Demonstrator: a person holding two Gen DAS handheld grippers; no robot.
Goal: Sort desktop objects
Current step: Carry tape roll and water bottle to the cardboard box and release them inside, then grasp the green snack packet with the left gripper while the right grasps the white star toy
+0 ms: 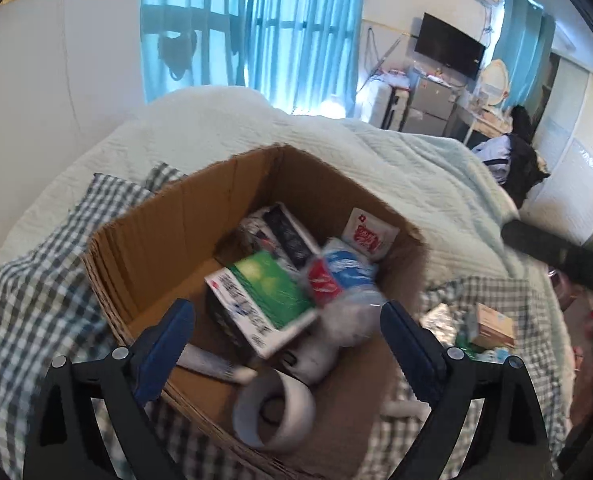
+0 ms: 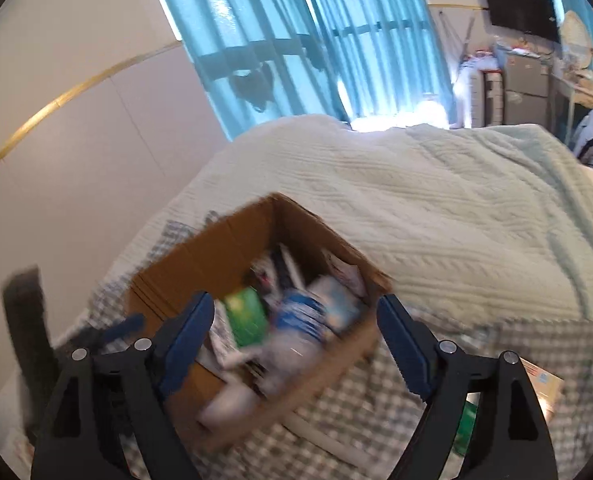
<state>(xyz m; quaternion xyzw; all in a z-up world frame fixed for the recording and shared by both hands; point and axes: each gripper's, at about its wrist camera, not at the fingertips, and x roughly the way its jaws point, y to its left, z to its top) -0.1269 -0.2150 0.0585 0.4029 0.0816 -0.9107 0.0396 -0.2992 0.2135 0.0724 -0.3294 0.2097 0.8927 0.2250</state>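
An open cardboard box [image 1: 168, 232] stands on a checked cloth [image 1: 32, 304] on a bed. It holds a green and white carton [image 1: 264, 300], a blue and white packet [image 1: 348, 268], a red and white sachet [image 1: 366, 234], dark boxes, a white roll of tape [image 1: 274, 412] and other white items. My left gripper [image 1: 288, 340] is open and empty above the box's near side. My right gripper [image 2: 292, 336] is open and empty, higher up over the same box [image 2: 216, 256], in a blurred view.
A pale quilt [image 1: 396, 168] covers the bed behind the box. A small tan box [image 1: 494, 326] and loose packets lie on the cloth to the right. Blue curtains [image 1: 256, 28], a television and a cluttered desk are at the back.
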